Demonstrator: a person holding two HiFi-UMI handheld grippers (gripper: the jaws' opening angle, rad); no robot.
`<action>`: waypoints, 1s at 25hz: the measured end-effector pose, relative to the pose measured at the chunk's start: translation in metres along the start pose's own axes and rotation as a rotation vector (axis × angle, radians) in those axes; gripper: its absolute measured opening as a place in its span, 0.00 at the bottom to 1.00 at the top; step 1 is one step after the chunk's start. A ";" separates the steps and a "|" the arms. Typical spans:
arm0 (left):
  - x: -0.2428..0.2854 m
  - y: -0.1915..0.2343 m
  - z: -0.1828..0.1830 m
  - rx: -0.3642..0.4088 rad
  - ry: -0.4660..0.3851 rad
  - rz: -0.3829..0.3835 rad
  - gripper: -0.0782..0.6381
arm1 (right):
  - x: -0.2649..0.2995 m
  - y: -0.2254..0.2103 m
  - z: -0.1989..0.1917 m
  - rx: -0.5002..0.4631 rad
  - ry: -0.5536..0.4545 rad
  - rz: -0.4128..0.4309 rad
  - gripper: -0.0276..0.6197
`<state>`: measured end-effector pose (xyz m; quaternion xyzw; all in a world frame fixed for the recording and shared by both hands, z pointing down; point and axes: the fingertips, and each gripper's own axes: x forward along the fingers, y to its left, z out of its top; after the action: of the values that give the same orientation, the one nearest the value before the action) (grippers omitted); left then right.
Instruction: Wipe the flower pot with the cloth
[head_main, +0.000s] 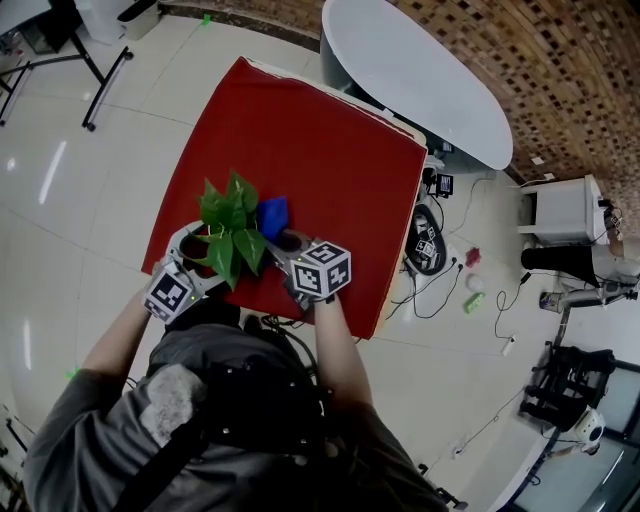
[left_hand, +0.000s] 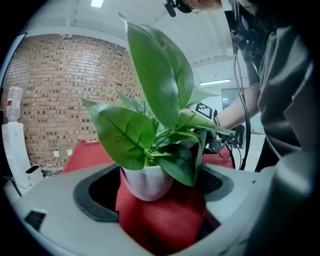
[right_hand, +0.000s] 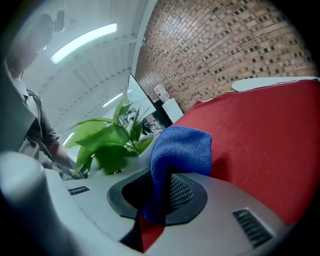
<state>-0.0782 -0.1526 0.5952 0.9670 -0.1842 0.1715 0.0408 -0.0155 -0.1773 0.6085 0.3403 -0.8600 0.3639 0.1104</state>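
Observation:
A small white flower pot (left_hand: 146, 182) with a green leafy plant (head_main: 232, 232) stands near the front edge of the red table (head_main: 330, 150). My left gripper (head_main: 198, 250) is open. Its jaws reach around the pot from the left, with a gap showing on the pot's right side in the left gripper view (left_hand: 160, 199). My right gripper (head_main: 288, 245) is just right of the plant, shut on a blue cloth (head_main: 272, 213). In the right gripper view (right_hand: 159, 196) the cloth (right_hand: 180, 150) bunches up above the jaws. The leaves hide most of the pot in the head view.
A white oval table (head_main: 420, 70) stands beyond the red table's far right corner. Cables and a device (head_main: 428, 245) lie on the floor to the right, near a white box (head_main: 565, 210). The red table's front edge lies right under both grippers.

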 end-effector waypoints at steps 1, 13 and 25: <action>0.005 0.003 -0.005 0.000 -0.001 -0.004 0.76 | 0.005 -0.008 -0.005 -0.006 0.022 -0.015 0.16; 0.028 0.029 0.025 -0.018 0.004 -0.068 0.76 | 0.011 -0.024 -0.005 -0.148 0.265 -0.214 0.16; 0.047 0.027 0.019 0.052 0.064 -0.020 0.76 | -0.027 -0.041 -0.007 -0.044 0.145 -0.210 0.16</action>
<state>-0.0413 -0.1964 0.5940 0.9635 -0.1686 0.2067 0.0232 0.0318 -0.1797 0.6244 0.3990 -0.8172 0.3548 0.2172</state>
